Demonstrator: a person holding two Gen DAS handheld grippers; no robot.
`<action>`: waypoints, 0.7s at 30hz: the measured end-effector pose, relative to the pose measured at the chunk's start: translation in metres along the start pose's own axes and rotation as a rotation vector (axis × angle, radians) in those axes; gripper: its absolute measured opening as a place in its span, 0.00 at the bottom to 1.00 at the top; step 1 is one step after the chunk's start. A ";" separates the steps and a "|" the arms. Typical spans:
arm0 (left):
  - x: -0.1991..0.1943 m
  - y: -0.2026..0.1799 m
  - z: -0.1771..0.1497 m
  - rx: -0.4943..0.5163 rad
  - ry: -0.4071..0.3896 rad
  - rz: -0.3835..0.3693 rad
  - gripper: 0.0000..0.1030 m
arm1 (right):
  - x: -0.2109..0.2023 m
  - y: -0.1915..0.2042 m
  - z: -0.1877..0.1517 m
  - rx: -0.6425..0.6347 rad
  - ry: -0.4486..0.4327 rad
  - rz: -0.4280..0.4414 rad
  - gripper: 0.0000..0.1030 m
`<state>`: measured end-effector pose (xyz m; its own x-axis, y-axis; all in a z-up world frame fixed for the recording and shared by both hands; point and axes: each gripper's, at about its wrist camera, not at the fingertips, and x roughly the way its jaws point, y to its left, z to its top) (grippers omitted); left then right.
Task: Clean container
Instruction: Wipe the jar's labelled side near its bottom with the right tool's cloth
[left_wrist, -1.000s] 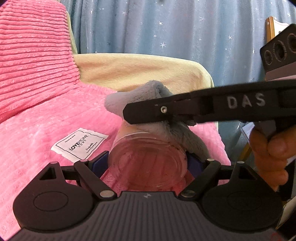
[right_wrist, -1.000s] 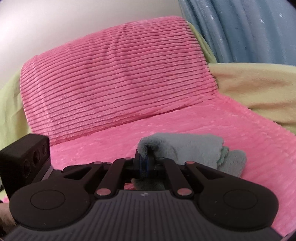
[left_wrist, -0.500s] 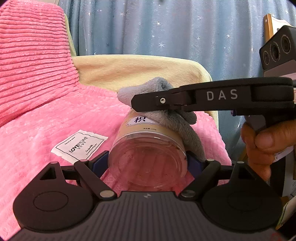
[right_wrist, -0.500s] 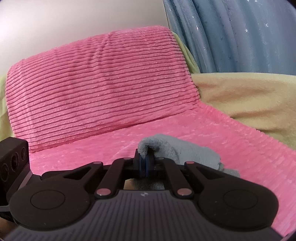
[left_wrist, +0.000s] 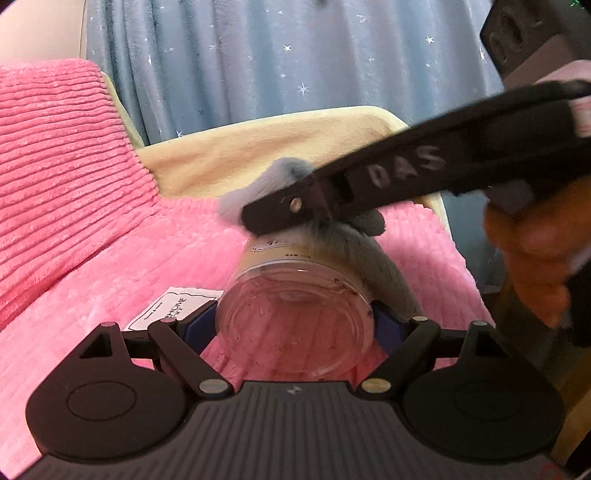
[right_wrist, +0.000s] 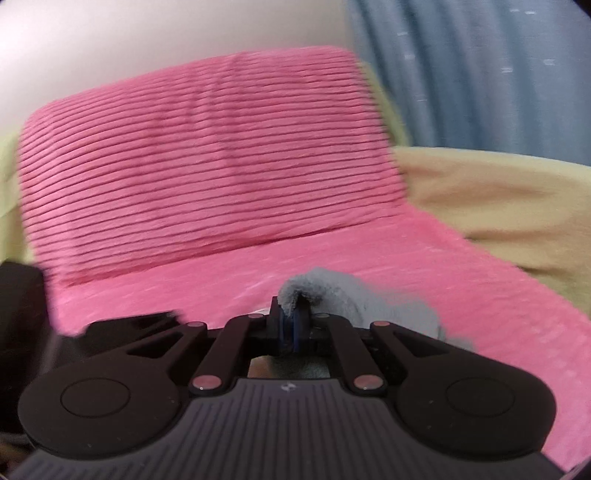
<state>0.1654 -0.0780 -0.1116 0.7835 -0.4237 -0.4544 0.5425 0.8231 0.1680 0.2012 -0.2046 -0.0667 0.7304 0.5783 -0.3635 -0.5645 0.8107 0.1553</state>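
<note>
A clear plastic container (left_wrist: 295, 317) with a beige label lies on its side, base toward the camera, clamped between the blue pads of my left gripper (left_wrist: 295, 328). Dark specks dot its base rim. A grey fluffy cloth (left_wrist: 373, 258) drapes over the container's top and right side. My right gripper (left_wrist: 280, 218) reaches in from the right, shut on that cloth and pressing it against the container's far end. In the right wrist view the right gripper (right_wrist: 291, 325) pinches a fold of the grey cloth (right_wrist: 351, 299); the container is hidden below it.
A pink ribbed blanket (left_wrist: 74, 229) covers the seat and backrest (right_wrist: 207, 166). A white fabric tag (left_wrist: 173, 306) lies on it left of the container. A beige armrest (left_wrist: 258, 147) and blue starry curtain (left_wrist: 295, 55) stand behind. A hand (left_wrist: 532, 258) holds the right gripper.
The right gripper and cloth have tilted and slid along the container's top, now blurred by motion. The left view has shifted lower and leftward; the container stays clamped.
</note>
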 end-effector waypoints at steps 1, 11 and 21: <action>0.000 -0.001 0.000 0.011 0.002 0.004 0.84 | 0.000 0.003 -0.001 -0.015 0.006 0.012 0.03; -0.001 0.009 0.001 -0.068 -0.021 -0.051 0.84 | 0.000 -0.026 0.001 0.079 -0.039 -0.104 0.02; 0.002 0.031 0.001 -0.245 -0.025 -0.119 0.83 | -0.002 -0.027 0.001 0.079 -0.043 -0.104 0.03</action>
<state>0.1840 -0.0534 -0.1065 0.7273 -0.5296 -0.4364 0.5442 0.8326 -0.1034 0.2151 -0.2276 -0.0689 0.8002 0.4928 -0.3418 -0.4541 0.8701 0.1916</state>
